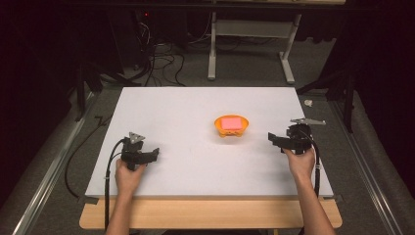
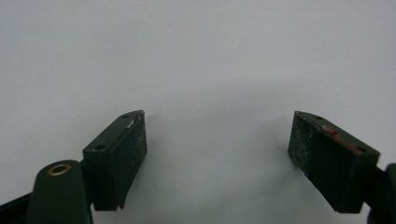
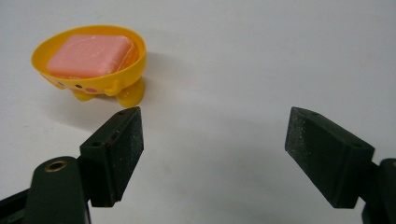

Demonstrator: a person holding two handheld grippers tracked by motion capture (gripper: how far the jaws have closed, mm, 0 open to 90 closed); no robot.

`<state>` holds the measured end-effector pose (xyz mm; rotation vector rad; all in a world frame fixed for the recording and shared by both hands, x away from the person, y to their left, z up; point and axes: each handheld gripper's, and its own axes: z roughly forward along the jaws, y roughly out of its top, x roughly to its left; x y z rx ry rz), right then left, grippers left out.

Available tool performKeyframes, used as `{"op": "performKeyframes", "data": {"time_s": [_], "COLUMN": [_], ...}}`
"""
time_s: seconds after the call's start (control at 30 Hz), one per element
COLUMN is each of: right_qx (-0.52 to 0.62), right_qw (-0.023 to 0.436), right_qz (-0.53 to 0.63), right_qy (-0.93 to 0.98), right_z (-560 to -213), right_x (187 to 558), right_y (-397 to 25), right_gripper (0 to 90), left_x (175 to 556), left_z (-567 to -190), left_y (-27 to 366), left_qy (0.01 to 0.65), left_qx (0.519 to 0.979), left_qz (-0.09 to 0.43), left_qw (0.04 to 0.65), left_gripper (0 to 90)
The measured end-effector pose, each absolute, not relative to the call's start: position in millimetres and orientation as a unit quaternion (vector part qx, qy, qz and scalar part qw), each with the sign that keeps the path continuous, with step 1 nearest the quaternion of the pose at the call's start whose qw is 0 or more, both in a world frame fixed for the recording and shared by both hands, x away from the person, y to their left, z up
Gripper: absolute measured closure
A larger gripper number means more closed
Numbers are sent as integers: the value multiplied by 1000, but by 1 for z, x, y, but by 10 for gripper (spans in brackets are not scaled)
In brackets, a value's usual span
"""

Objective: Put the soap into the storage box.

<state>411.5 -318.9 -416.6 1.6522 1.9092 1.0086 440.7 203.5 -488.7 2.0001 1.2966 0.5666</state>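
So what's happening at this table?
A person holds a two-jaw tool in each hand over a white table. Both the left tool and the right tool are open and empty. A yellow dish with a pink block in it sits between them, nearer the right tool, untouched.

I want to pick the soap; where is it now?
The soap lies in the yellow dish right of the table's middle in the high view, nearer the right tongs.

White table (image 1: 195, 161), cables (image 1: 161, 63), frame legs (image 1: 212, 54)
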Motion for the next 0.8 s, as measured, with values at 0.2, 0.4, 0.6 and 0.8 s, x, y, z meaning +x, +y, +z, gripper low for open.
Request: {"op": "performKeyframes", "data": {"time_s": [0.2,0.4,0.6,0.8], "right_qx": [597,598,600,602], "right_qw": [204,200,196,193], "right_qz": [356,352,349,344], "right_qy": [689,691,693,694], "right_z": [-428,-439,-448,-458], "right_x": [411,410,411,410], "right_y": [-317,-315,-313,-312], "right_gripper": [204,205,207,208], "left_x": [441,441,441,441], "left_z": [-489,-489,-489,-489], "left_y": [203,203,203,203], "left_qy": [498,498,498,498], "left_qx": [768,768,768,768], "left_qz": [218,218,218,218], "left_qw": [339,339,339,339], "left_gripper": [199,199,199,199]}}
